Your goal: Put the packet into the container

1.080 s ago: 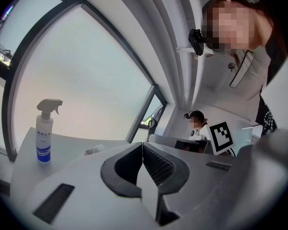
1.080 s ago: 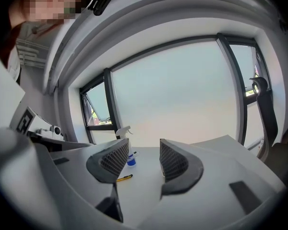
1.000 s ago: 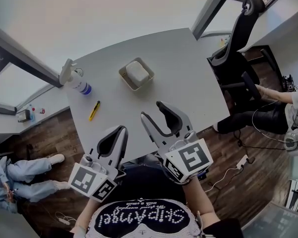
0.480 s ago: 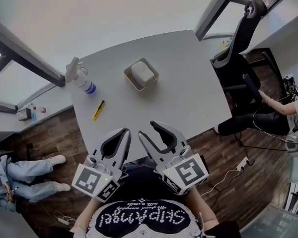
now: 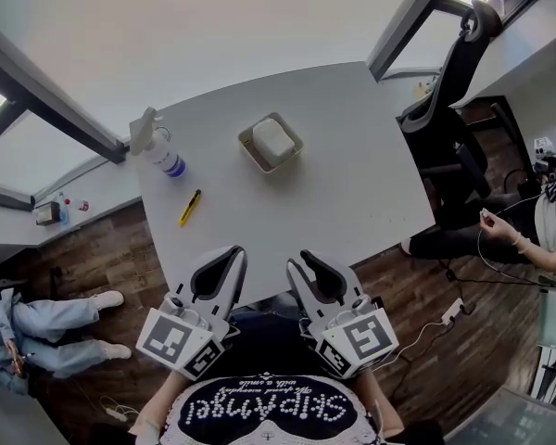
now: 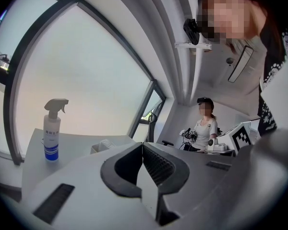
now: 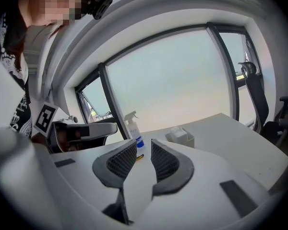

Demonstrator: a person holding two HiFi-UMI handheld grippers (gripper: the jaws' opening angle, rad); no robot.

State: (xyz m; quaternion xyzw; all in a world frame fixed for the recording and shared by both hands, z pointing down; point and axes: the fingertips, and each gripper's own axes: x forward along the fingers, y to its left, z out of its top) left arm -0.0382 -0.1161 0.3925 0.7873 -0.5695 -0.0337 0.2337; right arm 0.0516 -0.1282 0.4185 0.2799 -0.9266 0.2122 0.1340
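1. White packet (image 5: 271, 142) lies inside the tan container (image 5: 250, 156) at mid-desk (image 5: 361, 165).
2. My right hand-held gripper (image 5: 302, 263) has withdrawn to the near edge, jaws closing on nothing.
3. Left hand-held gripper (image 5: 232, 252): closed, empty.
4. Placement looks complete.

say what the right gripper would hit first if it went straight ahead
Probably the yellow cutter, with the spray bottle behind it; depth is unclear. The right gripper has its fingers closing with nothing between them.
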